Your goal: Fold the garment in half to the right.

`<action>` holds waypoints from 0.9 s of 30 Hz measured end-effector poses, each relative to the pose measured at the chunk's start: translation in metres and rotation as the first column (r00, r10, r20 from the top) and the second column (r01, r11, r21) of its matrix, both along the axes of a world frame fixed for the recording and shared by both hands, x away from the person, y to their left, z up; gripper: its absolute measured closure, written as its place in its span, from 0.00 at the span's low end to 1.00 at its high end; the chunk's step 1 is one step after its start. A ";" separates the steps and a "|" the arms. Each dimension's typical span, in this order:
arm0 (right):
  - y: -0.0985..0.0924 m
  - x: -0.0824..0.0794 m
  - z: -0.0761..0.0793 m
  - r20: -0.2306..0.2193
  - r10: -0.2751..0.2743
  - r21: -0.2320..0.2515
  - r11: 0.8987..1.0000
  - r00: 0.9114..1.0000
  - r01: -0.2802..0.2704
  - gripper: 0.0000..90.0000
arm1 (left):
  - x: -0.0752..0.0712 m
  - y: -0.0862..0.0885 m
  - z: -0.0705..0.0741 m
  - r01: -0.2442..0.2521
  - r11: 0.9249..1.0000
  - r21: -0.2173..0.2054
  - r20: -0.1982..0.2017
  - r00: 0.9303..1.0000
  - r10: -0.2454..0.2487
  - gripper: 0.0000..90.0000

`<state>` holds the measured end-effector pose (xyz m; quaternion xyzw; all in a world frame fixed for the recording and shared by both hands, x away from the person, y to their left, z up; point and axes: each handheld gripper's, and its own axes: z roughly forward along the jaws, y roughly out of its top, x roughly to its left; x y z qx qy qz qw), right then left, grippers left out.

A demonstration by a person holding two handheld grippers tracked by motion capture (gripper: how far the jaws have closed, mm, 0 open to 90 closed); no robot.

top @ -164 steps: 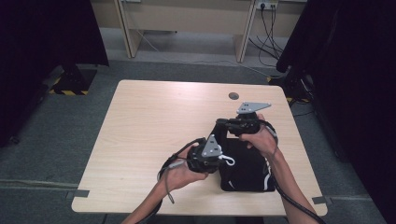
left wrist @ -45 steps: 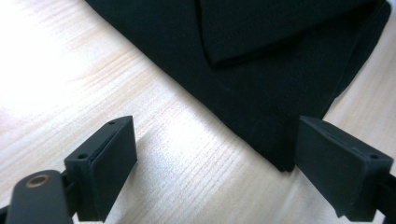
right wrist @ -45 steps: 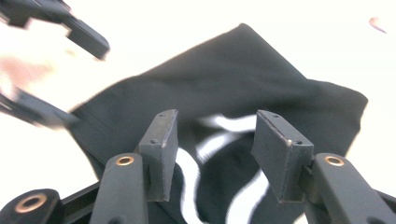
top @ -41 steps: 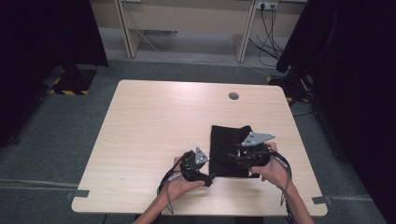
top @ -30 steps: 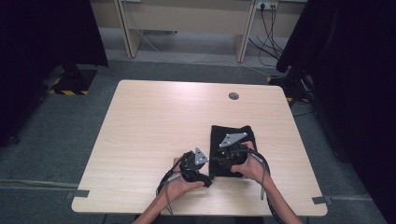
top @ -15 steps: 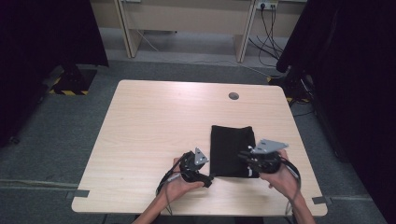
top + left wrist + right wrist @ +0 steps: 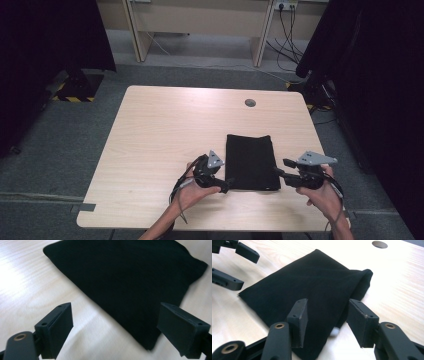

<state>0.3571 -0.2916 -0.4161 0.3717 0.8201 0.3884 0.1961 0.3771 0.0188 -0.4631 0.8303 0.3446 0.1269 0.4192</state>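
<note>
— What's lying between the two sets of tongs?

— A folded black fabric rectangle, flat on the pale wooden table. It sits between them, its long sides running away from the person.

— And the left tongs?

— Just off the cloth's near left corner. From the left gripper view the two black jaws stand wide apart, with that corner of the fabric lying between them and a little ahead. The pads press on nothing that I can see.

— The right tongs?

— Off the right edge of the cloth, near its close end, held in the person's right hand and clear of the fabric in the high view. Its jaws have just been opening. In the right gripper view they are parted, the cloth lies on the table beneath and beyond them, and nothing is pinched.

— Anything else out there?

— Beyond the far end of the cloth, away from both tongs, there's a small round dark hole in the tabletop. In the right gripper view you can also pick out the left tongs' jaws at the cloth's other corner, parted there too.
</note>
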 end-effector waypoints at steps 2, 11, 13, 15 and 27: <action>0.009 0.011 -0.005 -0.018 0.007 -0.017 1.000 1.000 -0.007 0.54 | 0.006 -0.004 -0.002 -0.010 1.000 -0.004 -0.010 1.000 0.009 0.13; 0.039 0.060 -0.023 -0.065 0.058 0.058 0.997 0.996 -0.054 0.46 | 0.008 -0.010 -0.018 0.028 0.997 0.075 -0.024 0.999 -0.027 0.09; 0.045 0.071 -0.026 -0.077 0.057 0.034 0.998 0.995 -0.055 0.45 | 0.007 -0.009 -0.019 0.035 0.997 0.074 -0.018 0.999 -0.034 0.09; 0.047 0.082 -0.031 -0.085 0.028 -0.024 0.999 0.996 -0.030 0.45 | 0.006 -0.008 -0.019 0.027 0.997 0.072 -0.015 1.000 -0.026 0.09; 0.030 0.093 -0.040 -0.120 -0.032 0.020 0.999 0.992 0.035 0.39 | -0.006 -0.003 -0.019 0.010 0.998 0.069 -0.014 1.000 -0.009 0.10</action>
